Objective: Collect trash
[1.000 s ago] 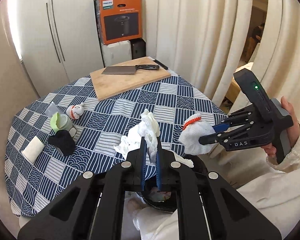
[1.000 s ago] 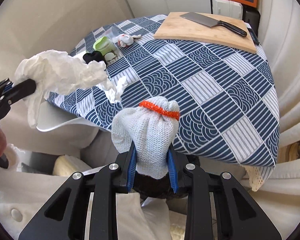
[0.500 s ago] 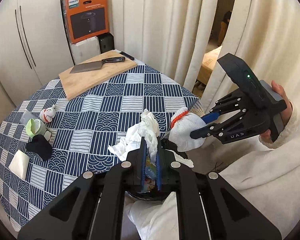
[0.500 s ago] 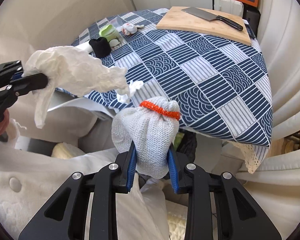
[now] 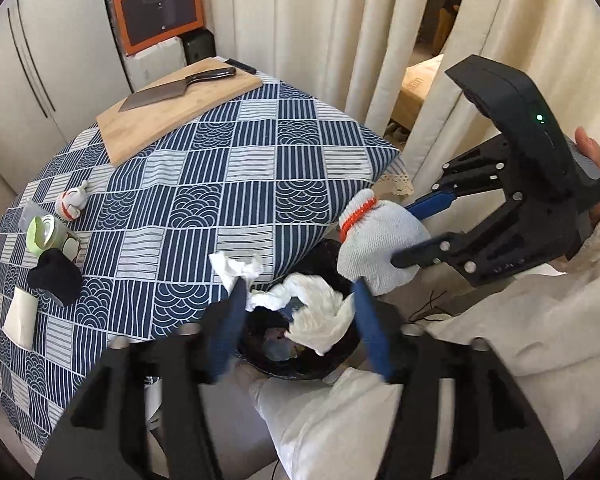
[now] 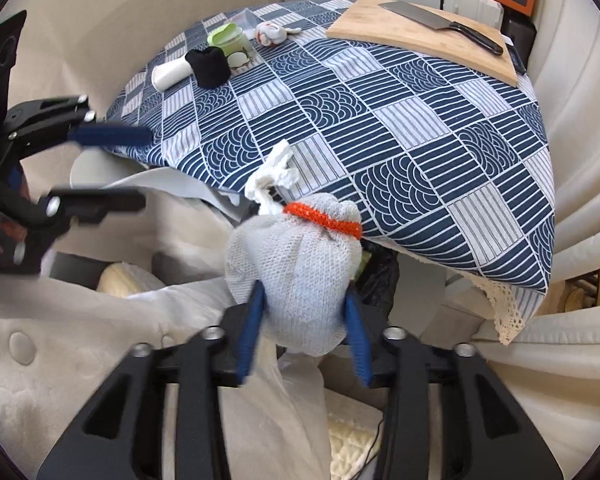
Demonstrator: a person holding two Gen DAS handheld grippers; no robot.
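My left gripper (image 5: 300,320) is open and empty above a black-lined trash bin (image 5: 332,364) beside the table. A crumpled white tissue (image 5: 312,312) lies in the bin below it. A smaller tissue scrap (image 5: 236,266) sits at the table's edge. My right gripper (image 6: 304,336) is shut on a balled white glove with an orange cuff (image 6: 300,276), held just right of the bin; the glove also shows in the left wrist view (image 5: 380,248). The left gripper (image 6: 112,168) shows open in the right wrist view.
The blue patterned tablecloth (image 5: 220,184) carries a cutting board with a cleaver (image 5: 172,92), another balled glove (image 5: 74,204), a green-lidded jar (image 5: 46,232), a black sock (image 5: 54,280) and a white roll (image 5: 20,316). Curtains (image 5: 340,40) hang to the right.
My left gripper has opened and let go of the white tissue, which dropped into the bin. Both grippers moved off the table toward the bin; the right still holds the glove.
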